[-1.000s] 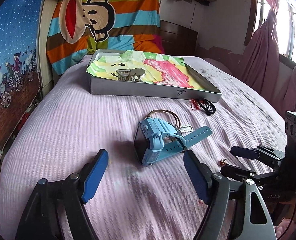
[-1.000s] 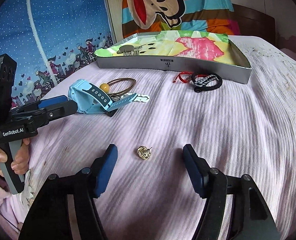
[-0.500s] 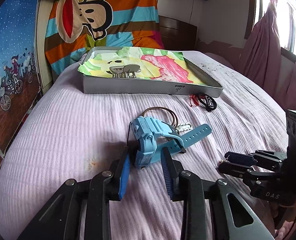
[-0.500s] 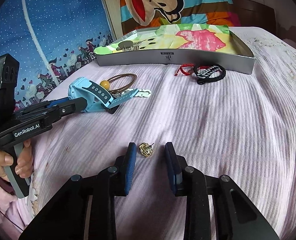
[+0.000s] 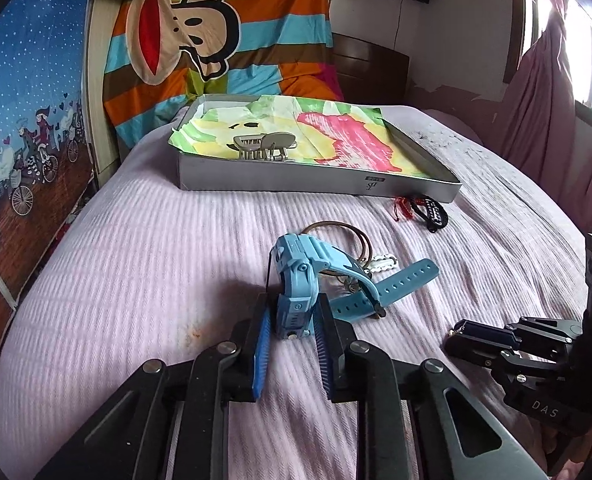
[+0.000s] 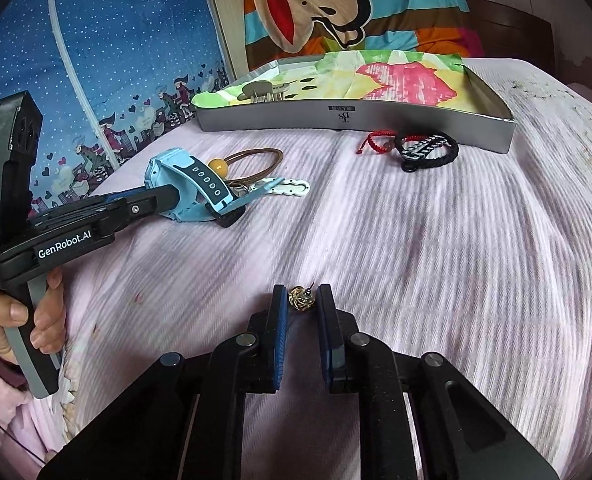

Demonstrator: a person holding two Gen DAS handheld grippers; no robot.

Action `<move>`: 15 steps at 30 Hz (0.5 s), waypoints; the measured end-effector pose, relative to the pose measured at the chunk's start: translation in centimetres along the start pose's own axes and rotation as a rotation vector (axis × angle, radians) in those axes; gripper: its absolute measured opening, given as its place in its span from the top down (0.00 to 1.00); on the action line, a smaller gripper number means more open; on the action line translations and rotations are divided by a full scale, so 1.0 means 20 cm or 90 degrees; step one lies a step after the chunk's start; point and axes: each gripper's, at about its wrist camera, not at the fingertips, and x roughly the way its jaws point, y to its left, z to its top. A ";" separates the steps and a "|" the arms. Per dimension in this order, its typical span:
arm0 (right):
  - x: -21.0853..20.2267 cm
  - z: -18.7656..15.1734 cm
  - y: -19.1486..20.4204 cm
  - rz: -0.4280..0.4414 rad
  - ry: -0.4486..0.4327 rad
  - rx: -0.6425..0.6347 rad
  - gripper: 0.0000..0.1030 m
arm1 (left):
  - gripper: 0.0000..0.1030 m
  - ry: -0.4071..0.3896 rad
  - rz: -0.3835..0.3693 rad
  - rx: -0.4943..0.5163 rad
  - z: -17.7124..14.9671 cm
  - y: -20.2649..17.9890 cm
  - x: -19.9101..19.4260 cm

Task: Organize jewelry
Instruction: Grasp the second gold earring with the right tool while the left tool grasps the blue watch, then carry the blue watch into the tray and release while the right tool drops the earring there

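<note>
left gripper (image 5: 291, 330) clamped on blue watch (image 5: 296, 280) case, strap trailing over hair ties (image 5: 352, 236) on bed. right gripper (image 6: 302, 300) pinched on gold earring (image 6: 302, 298) at fingertips. best lifted slowly, grip firm, then carried to tray (image 5: 279, 180) beside hair claw (image 5: 263, 146).

Both wrist views: sitting low and close over the bed (image 5: 135, 264), facing the headboard. Each is taking in the grey box (image 5: 279, 178), blue watch (image 6: 191, 184) and the opposite gripper.
</note>
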 end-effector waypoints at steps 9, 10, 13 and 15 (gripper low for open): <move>-0.02 0.02 0.01 0.005 -0.022 -0.010 0.87 | 0.84 -0.044 0.014 -0.008 0.01 0.00 -0.09; -0.02 0.03 0.01 0.007 -0.023 -0.010 0.87 | 0.84 -0.044 0.013 -0.006 0.01 0.00 -0.09; -0.01 0.04 -0.01 0.014 -0.020 0.000 0.87 | 0.84 -0.043 0.016 0.001 0.01 -0.02 -0.10; 0.01 0.04 -0.03 0.026 -0.011 0.010 0.87 | 0.84 -0.041 0.016 0.003 0.01 -0.03 -0.10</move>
